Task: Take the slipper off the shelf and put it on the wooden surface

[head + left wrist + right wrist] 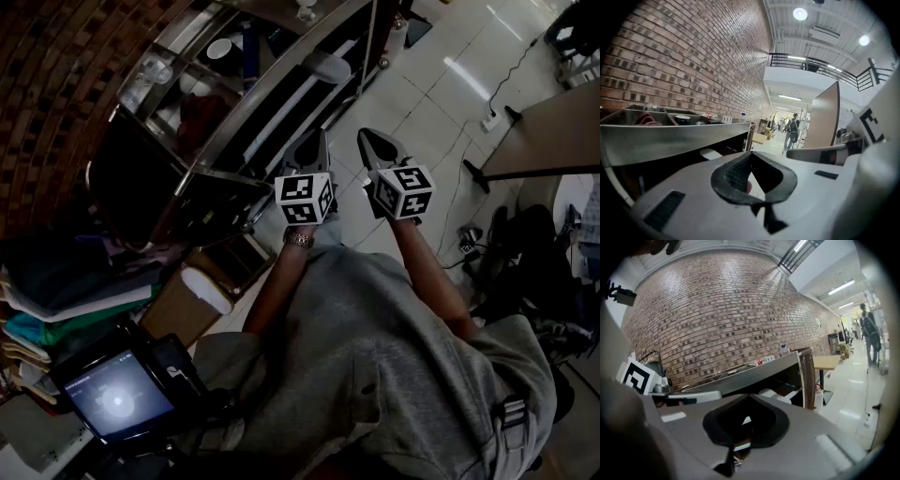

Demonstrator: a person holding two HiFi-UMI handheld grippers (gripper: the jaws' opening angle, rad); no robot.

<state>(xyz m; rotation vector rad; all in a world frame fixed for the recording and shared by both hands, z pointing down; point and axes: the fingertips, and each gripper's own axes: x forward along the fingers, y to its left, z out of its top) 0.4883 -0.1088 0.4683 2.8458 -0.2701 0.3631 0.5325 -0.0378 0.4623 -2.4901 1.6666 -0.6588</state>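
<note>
We note the metal shelf (pixel 234 112) at 11 o'clock; left gripper (pixel 317 142) closed tight, empty; pale slipper (pixel 328 67) on the lower tier, 12 o'clock of that gripper, well apart; right gripper (pixel 370 141) closed, empty. Risk, we judge: entering with jaws closed shoves the slipper deeper; the upper tier's edge may catch a jaw.

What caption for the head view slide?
Left gripper and right gripper, both shut and empty, hover before the metal shelf; slipper untouched.

My head view is dim and underexposed, with glare streaks on the floor (pixel 466 73). Both gripper views are brighter, lit by ceiling lamps (pixel 800 13); fisheye bends the brick wall (pixel 717 310), and the corners go black.
</note>
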